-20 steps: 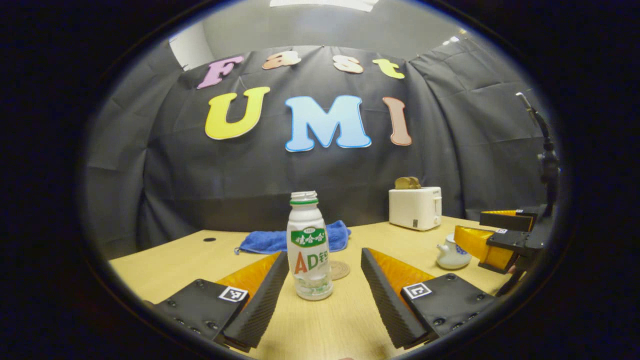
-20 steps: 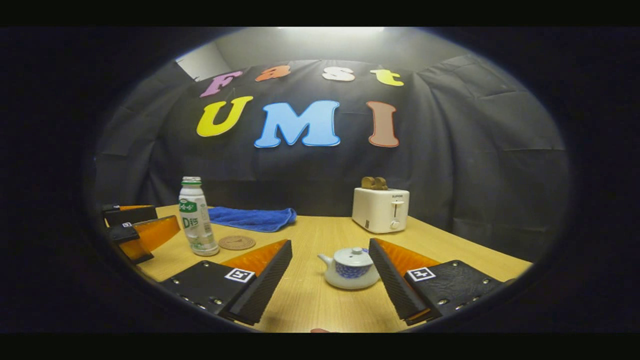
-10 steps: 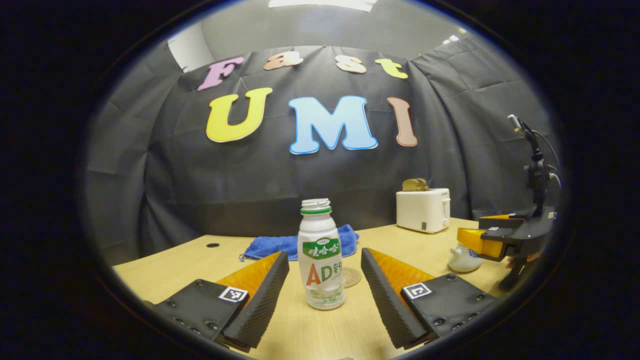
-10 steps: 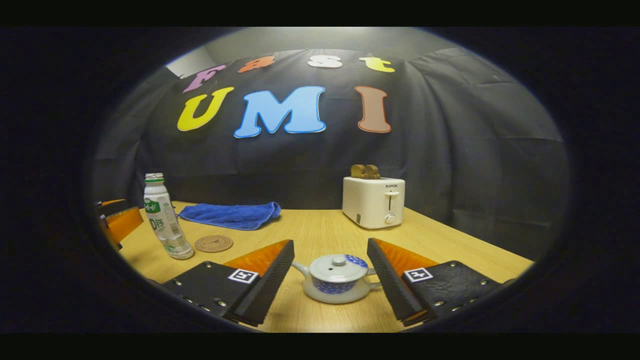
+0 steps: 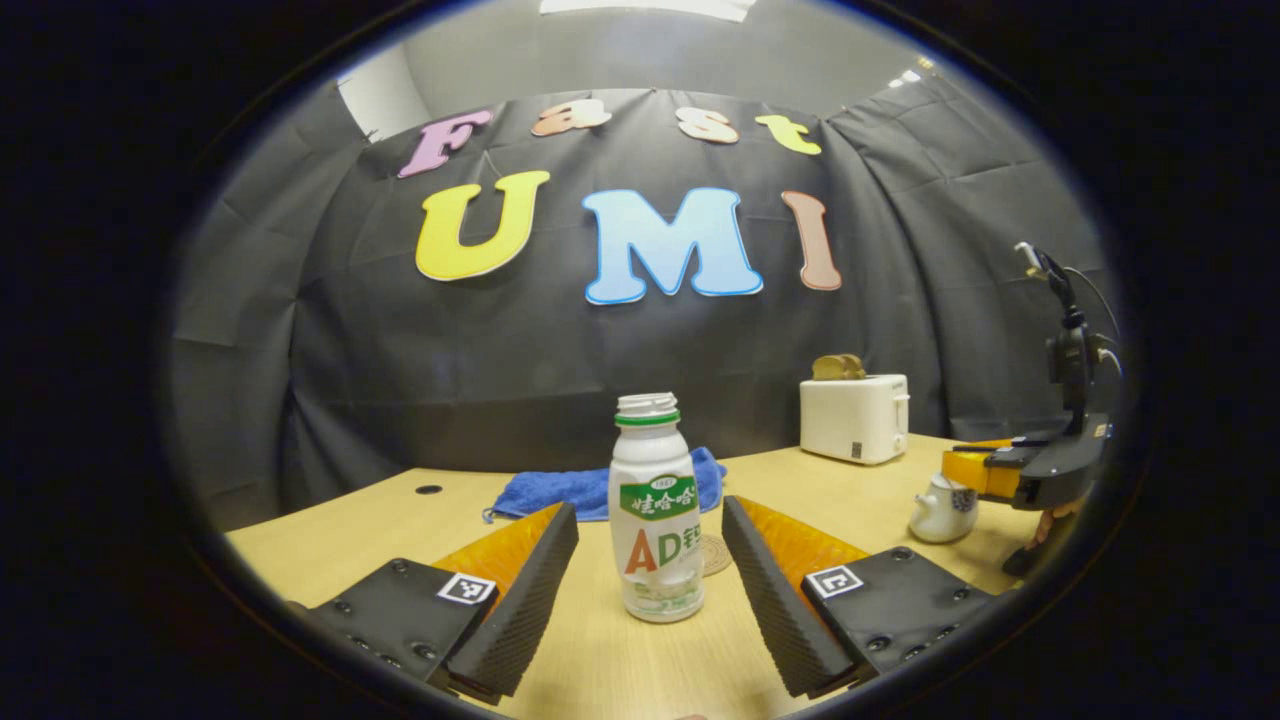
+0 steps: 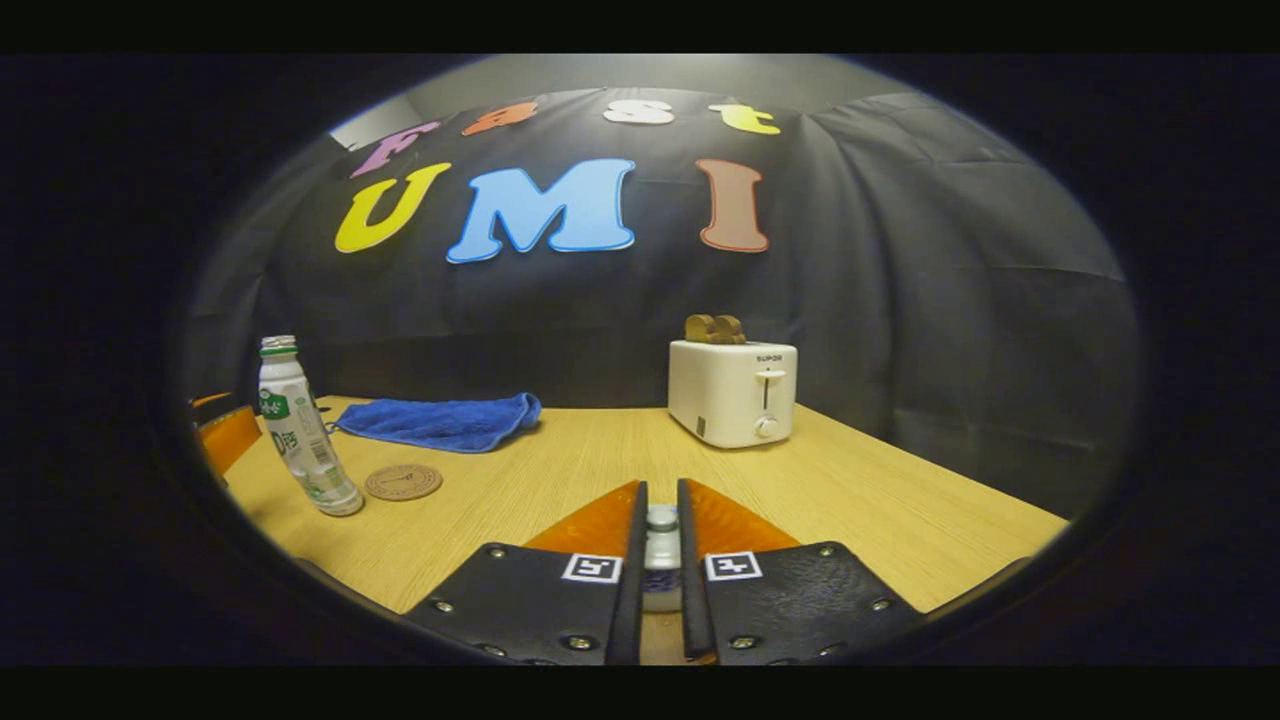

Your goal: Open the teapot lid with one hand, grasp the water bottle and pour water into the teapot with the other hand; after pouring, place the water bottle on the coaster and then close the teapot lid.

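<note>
Step in hand: lid grasp.

- Right hand-held gripper [image 6: 661,560]: fingers nearly together on lid knob [image 6: 661,519] of teapot [image 5: 941,507]; full clamp likely, contact not clear.
- Left hand-held gripper [image 5: 650,580]: fingers apart, flanking water bottle [image 5: 655,510], no contact.
- Bottle upright on surface [image 6: 560,470], coaster [image 6: 403,481] just beside.

Next: lift lid straight up; then close your left fingers on bottle body.

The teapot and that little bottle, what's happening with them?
The right gripper has closed its two fingers on the knob of the teapot lid, ready to lift it. The left gripper is open around the water bottle, which stands on the table near the coaster. No water poured yet.
</note>
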The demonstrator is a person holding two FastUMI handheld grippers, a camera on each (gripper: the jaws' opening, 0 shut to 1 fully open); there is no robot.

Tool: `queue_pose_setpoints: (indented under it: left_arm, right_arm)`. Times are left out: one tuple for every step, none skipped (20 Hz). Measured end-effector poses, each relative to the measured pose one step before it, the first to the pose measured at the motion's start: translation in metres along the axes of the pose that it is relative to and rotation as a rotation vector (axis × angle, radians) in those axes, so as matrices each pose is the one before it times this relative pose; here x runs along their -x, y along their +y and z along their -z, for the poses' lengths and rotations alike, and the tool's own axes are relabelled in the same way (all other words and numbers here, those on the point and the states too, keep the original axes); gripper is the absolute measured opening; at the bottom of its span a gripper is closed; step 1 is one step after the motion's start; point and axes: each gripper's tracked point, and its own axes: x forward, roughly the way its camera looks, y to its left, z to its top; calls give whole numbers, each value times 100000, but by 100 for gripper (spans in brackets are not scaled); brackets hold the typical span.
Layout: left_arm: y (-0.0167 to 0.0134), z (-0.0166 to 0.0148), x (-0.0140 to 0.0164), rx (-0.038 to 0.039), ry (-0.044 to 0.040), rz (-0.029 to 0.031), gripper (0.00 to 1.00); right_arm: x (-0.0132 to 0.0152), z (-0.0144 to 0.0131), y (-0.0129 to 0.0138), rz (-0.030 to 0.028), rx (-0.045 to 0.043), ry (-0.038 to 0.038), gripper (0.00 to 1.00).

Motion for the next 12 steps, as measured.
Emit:
queue_pose_setpoints:
  left_arm:
    - [93,45,-74,517,239,96,100]
    - [-10,84,-118,294,447,210,100]
    - [-71,283,-87,31,380,169,100]
    - [-7,78,-152,-112,248,55,100]
    - [-54,154,-71,-136,179,69,100]
    - [-49,12,-161,-240,318,180,100]
    - [-55,144,-73,-85,73,-44,100]
    - [-51,-6,-85,70,74,162,100]
    - [-5,5,-36,147,-253,-192,100]
    - [40,-69,-43,99,-251,-221,100]
    - [45,62,-141,81,-224,-226,100]
    - [4,20,-146,-79,-120,-341,100]
  right_arm:
    - [16,-41,50,-200,923,102,0]
    - [412,-145,-59,453,469,-183,16]
    - [-360,33,-60,-275,-92,-222,6]
    - [-74,91,-10,-242,-259,28,6]
    - [-65,-12,53,-386,-161,-13,0]
    - [38,-31,3,-333,-281,-122,5]
    - [13,-122,25,-246,-256,-295,5]
    - [146,-181,-43,122,39,-684,5]
    - [181,-556,-28,-121,-314,-1785,6]
    - [113,-396,41,19,-13,-1472,5]
    - [206,-417,49,-108,317,-1172,5]
    - [245,-318,235,-896,-147,-1147,6]
